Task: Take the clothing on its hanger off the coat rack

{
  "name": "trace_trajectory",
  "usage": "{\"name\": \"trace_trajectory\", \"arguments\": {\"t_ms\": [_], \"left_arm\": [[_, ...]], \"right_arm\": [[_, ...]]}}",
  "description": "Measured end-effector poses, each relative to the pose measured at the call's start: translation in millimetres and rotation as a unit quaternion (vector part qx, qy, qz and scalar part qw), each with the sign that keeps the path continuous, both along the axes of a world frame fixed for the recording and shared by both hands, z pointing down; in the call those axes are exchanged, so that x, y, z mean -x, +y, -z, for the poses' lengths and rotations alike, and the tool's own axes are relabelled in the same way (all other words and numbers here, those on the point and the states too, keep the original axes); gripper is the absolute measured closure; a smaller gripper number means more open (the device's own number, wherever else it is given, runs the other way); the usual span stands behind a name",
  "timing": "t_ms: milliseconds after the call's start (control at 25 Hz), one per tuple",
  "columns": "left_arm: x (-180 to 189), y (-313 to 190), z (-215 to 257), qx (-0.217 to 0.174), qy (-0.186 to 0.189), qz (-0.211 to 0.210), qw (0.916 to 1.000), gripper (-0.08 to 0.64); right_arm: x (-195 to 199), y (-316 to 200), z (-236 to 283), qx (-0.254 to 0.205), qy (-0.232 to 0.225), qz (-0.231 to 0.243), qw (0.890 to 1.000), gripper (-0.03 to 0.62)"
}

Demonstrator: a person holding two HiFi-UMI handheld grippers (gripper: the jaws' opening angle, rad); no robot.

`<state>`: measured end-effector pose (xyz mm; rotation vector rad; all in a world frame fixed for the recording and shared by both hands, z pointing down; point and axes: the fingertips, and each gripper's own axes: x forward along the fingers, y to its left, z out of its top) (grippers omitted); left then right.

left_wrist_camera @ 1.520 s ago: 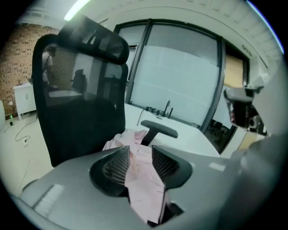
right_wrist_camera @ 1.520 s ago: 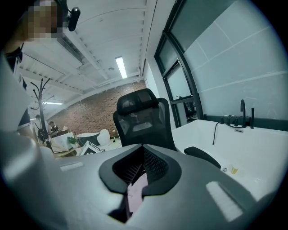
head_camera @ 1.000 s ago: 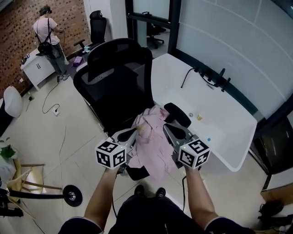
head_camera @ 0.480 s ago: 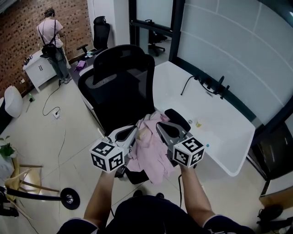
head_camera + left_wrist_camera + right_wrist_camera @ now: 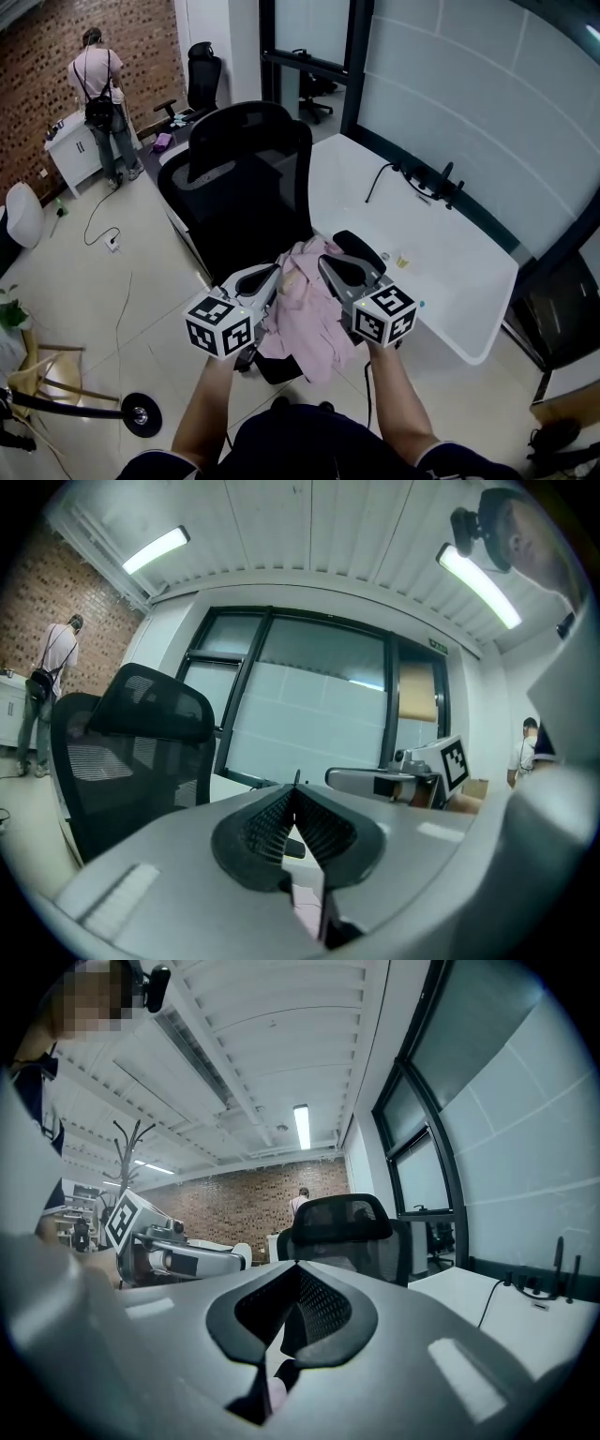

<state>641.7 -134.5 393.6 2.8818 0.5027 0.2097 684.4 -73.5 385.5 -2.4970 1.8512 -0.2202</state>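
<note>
The pink clothing [image 5: 309, 314] hangs between the two tools, in front of the person and low over the front of a black office chair [image 5: 244, 178]. The left tool [image 5: 274, 277] has its jaws pressed together, and in the left gripper view a strip of the pink cloth [image 5: 305, 907] is pinched low between them. The right tool [image 5: 326, 262] also has its jaws closed, with a bit of pink cloth [image 5: 275, 1393] caught near their base. I cannot make out the hanger. Both tools point almost level, their marker cubes toward the person. A white surface [image 5: 450, 272] stands at the right of the chair. In the right gripper view a coat rack [image 5: 125, 1152] stands far behind, well apart from the clothing.
</note>
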Motion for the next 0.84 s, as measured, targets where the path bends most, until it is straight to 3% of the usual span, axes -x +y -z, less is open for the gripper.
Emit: {"name": "trace_trajectory", "arguments": {"t_ms": [840], "left_arm": [[-0.6,9.7,-17.7,0.010,-0.018,-0.010,0.9997,0.548]], "right_arm": [[-3.4,5.7,1.6,0.001,0.003,-0.006,1.000,0.592]]}}
